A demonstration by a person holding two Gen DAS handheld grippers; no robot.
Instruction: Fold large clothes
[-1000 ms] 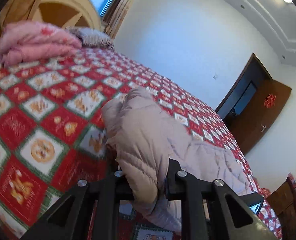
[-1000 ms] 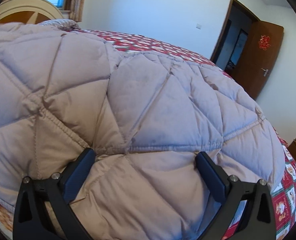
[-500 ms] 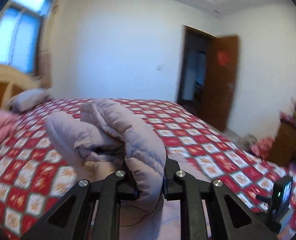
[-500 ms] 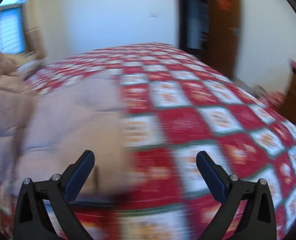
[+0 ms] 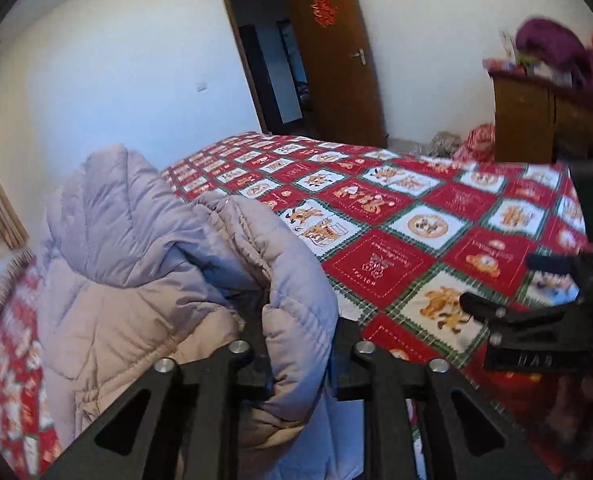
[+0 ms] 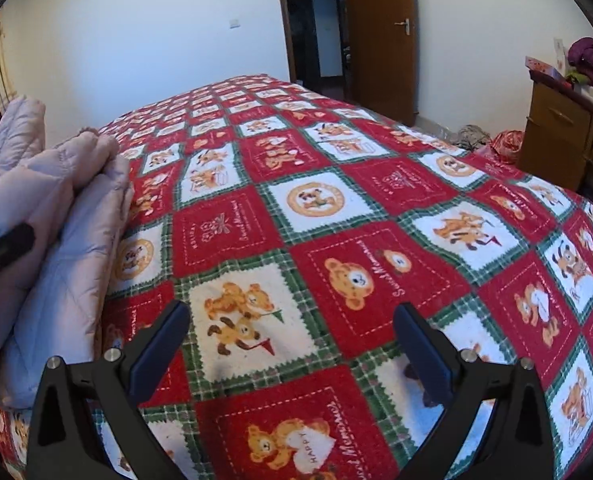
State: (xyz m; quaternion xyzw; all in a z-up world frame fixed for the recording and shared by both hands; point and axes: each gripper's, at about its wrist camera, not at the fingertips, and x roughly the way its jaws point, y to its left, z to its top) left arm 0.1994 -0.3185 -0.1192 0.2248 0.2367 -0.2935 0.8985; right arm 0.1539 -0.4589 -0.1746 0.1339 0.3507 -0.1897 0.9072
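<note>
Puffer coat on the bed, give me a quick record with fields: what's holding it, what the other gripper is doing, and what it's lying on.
garment: pale lilac puffer coat, bunched up, partly lifted
left gripper: closed on a padded fold of the coat; jaws have just been opening slightly
right gripper: open, empty, above the bedspread
surface: red and white teddy-bear bedspread
background: brown door open

Left gripper pads hidden behind the puffy jacket fold between them; jacket's lower part cut off below the fingers.
</note>
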